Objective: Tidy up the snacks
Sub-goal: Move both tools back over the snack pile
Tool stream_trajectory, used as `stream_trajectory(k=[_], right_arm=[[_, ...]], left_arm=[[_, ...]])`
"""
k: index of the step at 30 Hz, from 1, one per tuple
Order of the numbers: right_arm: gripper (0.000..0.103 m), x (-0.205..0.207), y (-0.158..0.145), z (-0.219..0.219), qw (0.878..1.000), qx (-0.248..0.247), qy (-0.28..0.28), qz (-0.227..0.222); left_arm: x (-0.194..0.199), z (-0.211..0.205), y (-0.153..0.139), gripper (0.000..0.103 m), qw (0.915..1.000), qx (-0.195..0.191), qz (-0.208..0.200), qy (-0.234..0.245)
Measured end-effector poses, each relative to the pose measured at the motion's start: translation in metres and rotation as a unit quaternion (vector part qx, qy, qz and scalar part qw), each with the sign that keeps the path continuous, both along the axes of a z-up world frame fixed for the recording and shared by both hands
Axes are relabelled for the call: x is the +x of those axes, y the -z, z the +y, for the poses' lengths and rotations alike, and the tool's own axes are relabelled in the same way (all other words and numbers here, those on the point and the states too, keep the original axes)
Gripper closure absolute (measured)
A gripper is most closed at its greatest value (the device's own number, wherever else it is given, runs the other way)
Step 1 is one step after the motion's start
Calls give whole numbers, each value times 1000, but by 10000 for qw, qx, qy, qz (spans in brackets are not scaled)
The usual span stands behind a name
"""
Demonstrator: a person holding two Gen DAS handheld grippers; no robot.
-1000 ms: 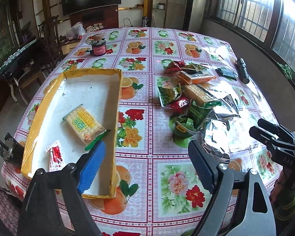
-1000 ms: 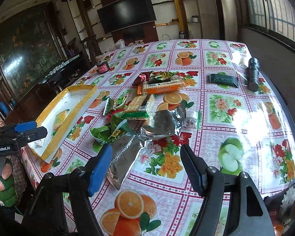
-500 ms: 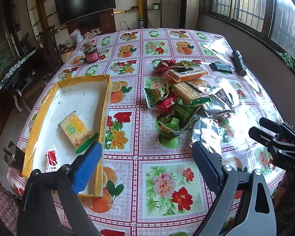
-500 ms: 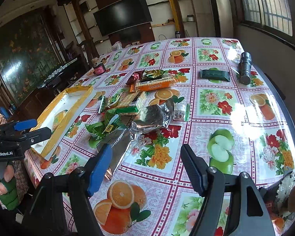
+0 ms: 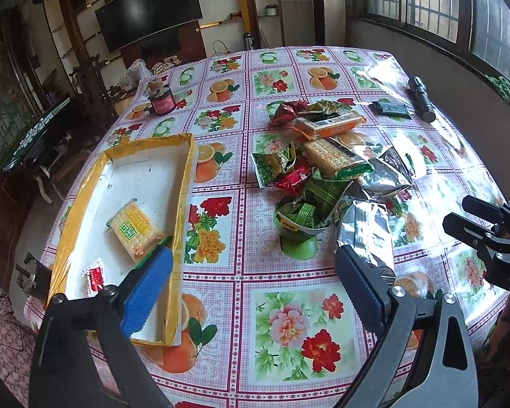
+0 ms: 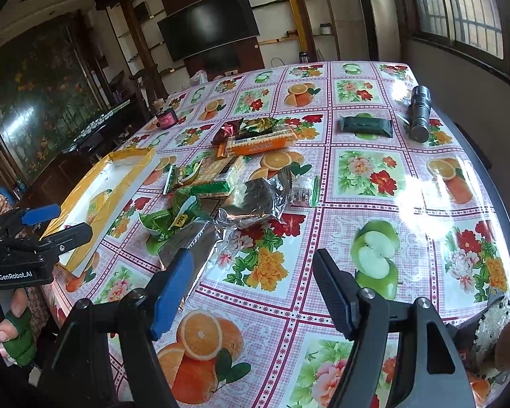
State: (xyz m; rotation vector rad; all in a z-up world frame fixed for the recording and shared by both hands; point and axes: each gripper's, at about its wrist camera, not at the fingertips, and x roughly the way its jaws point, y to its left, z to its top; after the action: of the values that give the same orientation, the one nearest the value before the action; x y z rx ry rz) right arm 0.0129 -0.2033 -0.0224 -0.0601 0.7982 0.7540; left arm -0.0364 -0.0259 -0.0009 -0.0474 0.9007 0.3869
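We hold the left gripper [image 5: 251, 275] over the near edge of the table [image 5: 241, 292], its jaws opening wide with nothing between them. Just beyond its blue pad lies the yellow-rimmed box [image 5: 183, 183] on the left side of the table, with a cracker packet [image 5: 134, 231] and a small red sachet [image 5: 94, 277] resting inside. To the right of the box, in the middle of the table, sits the heap of snacks [image 5: 326, 176]: green, red and silver wrappers piled together, with an orange biscuit pack [image 5: 326, 124] at the far end. Our right gripper [image 6: 253, 285] hangs above the near right part of the table, jaws apart and empty. A torch [image 6: 419, 113] and a dark green bar [image 6: 365, 125] lie at the far right, and a small jar [image 5: 161, 100] stands at the far left.
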Motion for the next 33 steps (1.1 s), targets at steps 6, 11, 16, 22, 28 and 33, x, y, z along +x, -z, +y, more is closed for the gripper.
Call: stream_trajectory(k=[6, 11, 16, 22, 28, 33], right_arm=[[30, 3, 2, 5, 10000, -61, -23, 4], [30, 5, 6, 13, 9999, -140, -76, 22], [30, 9, 8, 20, 9997, -184, -120, 47], [30, 23, 9, 30, 9996, -219, -86, 140], [30, 46, 15, 47, 9988, -376, -19, 299], [30, 64, 24, 59, 9976, -519, -10, 452]], left_arm=[[2, 10, 9, 7, 9998, -160, 87, -6], [6, 13, 17, 7, 9992, -370, 140, 51], [14, 15, 23, 7, 9982, -546, 195, 143], [31, 16, 30, 7, 9963, -774, 259, 275], [56, 16, 44, 7, 9951, -791, 466, 369], [68, 19, 52, 7, 9944, -792, 572, 412]])
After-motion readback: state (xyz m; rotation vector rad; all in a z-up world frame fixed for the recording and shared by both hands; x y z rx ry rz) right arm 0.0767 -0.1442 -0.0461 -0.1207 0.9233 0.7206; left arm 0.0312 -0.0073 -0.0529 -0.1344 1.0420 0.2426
